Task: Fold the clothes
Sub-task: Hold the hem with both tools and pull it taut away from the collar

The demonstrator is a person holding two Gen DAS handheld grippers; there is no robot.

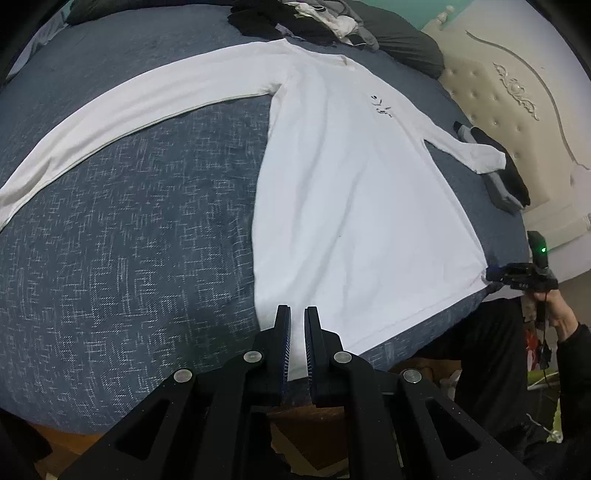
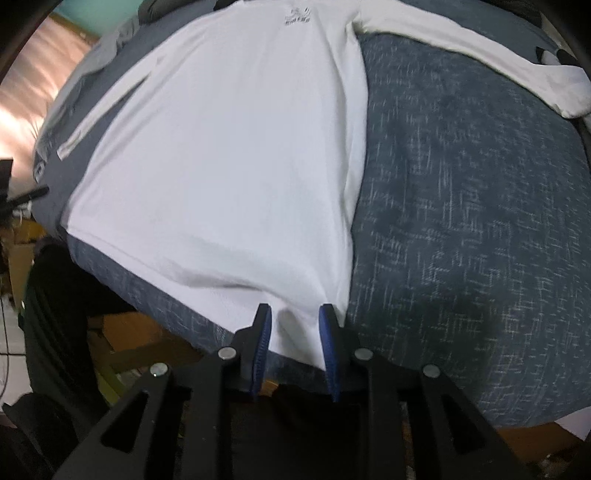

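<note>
Blue-grey woven bedding covers the bed (image 1: 129, 221), the largest surface in view and the work area. White long-sleeved shirt (image 1: 351, 192) lies flat on it, front side up with a small dark print at the chest, collar toward the far side and hem along the near edge of the bed. Both sleeves are spread outward; one sleeve (image 1: 129, 99) runs long across the bedding, and the other ends beside a folded dark item near the padded headboard (image 1: 517, 92). A heap of unsorted clothes (image 1: 306, 18) sits beyond the collar.

Left gripper (image 1: 297, 317) hovers over one bottom corner of the shirt. Its jaws are nearly pressed together, with only a narrow slit between them, and no cloth is visible in that slit. Right gripper (image 2: 295, 314) is at the other bottom corner. Its jaws are spread, the hem corner lies between the blue pads, and the pads do not appear to press on it.

Judged procedure: the garment looks laid out and smoothed, so the first fold comes next.
1. Spread the left tongs before descending.
2. Pinch each chosen edge through both layers, close to the seam.
3. Lift both points level and together, keeping the cloth taut to avoid creases.
4. Lay the edge down straight.
</note>
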